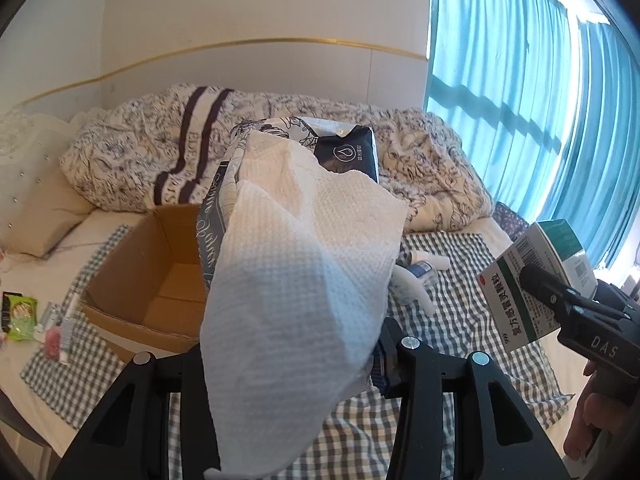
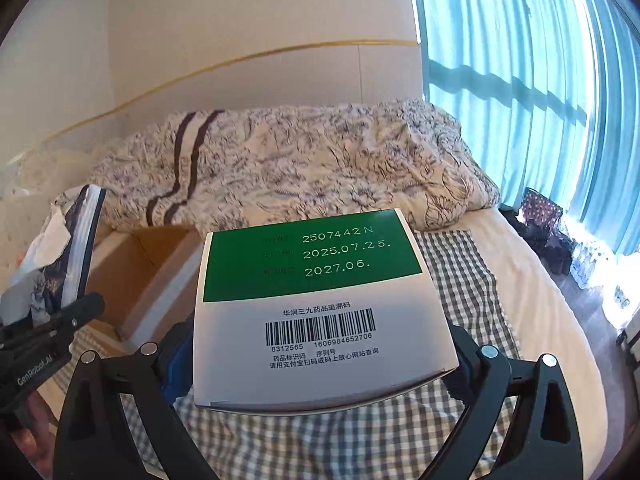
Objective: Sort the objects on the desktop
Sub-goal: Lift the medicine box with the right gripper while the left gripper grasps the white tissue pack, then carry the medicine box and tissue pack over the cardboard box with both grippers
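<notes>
One checked cloth covering bed.

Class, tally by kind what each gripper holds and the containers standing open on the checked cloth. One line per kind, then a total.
Tissue packs: 1, the tissue pack in the left gripper
Medicine boxes: 1, the medicine box in the right gripper
Cardboard boxes: 1, the cardboard box
Total: 3

Your open brown cardboard box is sitting wide open on top, nothing blocking it. The dark floral tissue pack is crowding its right wall, and small toiletries are cluttering the green-checked cloth left of it.
</notes>
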Tool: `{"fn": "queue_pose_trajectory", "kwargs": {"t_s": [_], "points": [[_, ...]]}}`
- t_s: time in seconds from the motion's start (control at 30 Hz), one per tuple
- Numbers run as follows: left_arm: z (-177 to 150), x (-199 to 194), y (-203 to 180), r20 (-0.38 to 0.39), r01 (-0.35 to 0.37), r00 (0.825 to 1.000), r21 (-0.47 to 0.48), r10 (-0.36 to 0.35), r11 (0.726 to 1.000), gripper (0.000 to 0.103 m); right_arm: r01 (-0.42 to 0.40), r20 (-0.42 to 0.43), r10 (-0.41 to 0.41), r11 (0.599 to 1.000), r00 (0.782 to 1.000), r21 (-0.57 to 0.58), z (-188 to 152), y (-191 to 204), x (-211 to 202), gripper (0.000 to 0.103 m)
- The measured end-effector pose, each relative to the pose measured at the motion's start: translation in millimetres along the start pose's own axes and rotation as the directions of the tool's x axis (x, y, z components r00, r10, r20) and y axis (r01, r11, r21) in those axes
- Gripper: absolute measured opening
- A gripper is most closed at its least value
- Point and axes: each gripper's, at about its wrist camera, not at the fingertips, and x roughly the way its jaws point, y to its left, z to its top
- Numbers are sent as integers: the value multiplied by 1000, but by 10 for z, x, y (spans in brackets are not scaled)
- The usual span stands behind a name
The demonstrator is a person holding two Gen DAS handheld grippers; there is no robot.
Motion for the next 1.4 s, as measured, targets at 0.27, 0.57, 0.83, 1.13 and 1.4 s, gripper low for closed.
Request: {"fn": "queue_pose_trajectory", "kwargs": {"t_s": [0.27, 0.57, 0.83, 1.13, 1.4], "points": [[58, -222, 303, 38, -31, 999, -26, 32, 999, 46, -3, 43, 4, 1000, 999, -12, 115, 325, -169, 96], [173, -357, 690, 67, -72, 995, -37, 75, 997, 46, -51, 57, 54, 997, 997, -59, 254, 774, -150, 96], [276, -337, 1139, 72, -114, 990, -55, 118, 992, 46, -97, 70, 107, 987, 992, -132, 366, 1274, -50, 96], [341, -236, 1545, 62, -150, 986, -74, 155, 986, 46, -144, 62, 159, 970, 985, -195, 496, 1768, 150, 96], [426, 26, 1753, 18, -141, 990, -72, 142, 987, 46, -171, 70, 194, 952, 978, -254, 717, 2148, 352, 96]]}}
